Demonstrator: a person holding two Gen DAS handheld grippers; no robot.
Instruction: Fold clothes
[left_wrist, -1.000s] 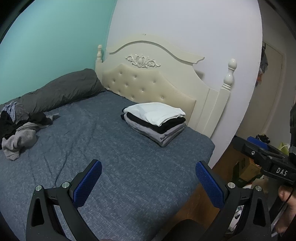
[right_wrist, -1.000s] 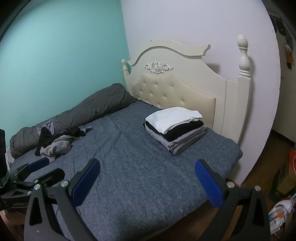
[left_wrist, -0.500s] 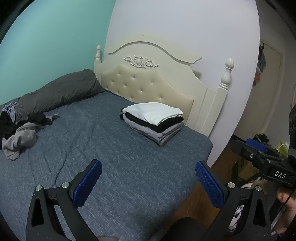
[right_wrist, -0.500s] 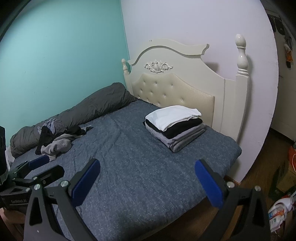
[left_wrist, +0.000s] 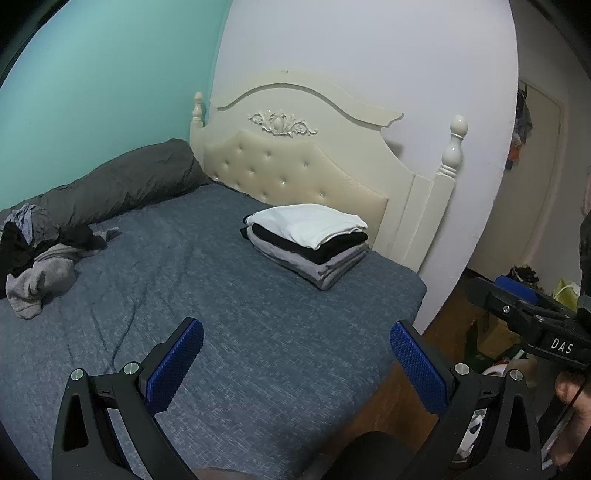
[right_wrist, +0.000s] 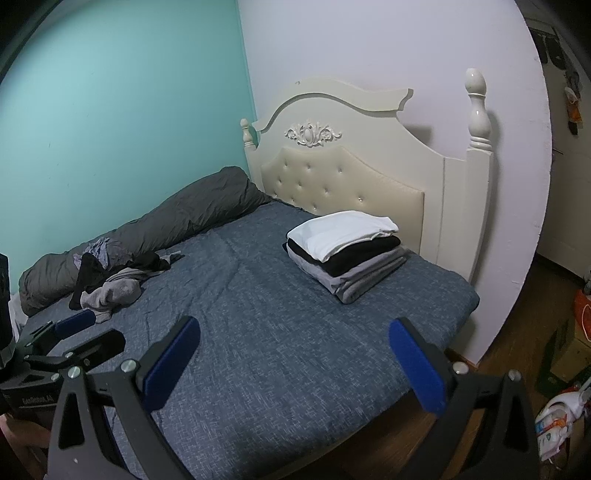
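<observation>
A stack of folded clothes (left_wrist: 308, 240) (right_wrist: 345, 251), white on top, then black, then grey, rests on the blue-grey bed (left_wrist: 221, 314) (right_wrist: 277, 332) near the headboard. A heap of unfolded grey and black clothes (left_wrist: 40, 269) (right_wrist: 110, 288) lies on the bed's left side. My left gripper (left_wrist: 295, 363) hangs open above the bed's near edge, holding nothing. My right gripper (right_wrist: 293, 362) is open too, over the bed's front part, well away from both piles. Each gripper shows in the other's view, the right one (left_wrist: 517, 306) at the right and the left one (right_wrist: 70, 332) at the left.
A rolled dark grey duvet (left_wrist: 122, 184) (right_wrist: 166, 225) lies along the teal wall. A cream headboard (left_wrist: 314, 155) (right_wrist: 369, 158) with posts stands behind the bed. Boxes and bags (right_wrist: 565, 350) clutter the wooden floor at the right. A hand (left_wrist: 572, 398) holds the right gripper.
Both views have drifted slightly back and away from the bed, so the folded stack sits a little smaller and further left. Both grippers stay open.
</observation>
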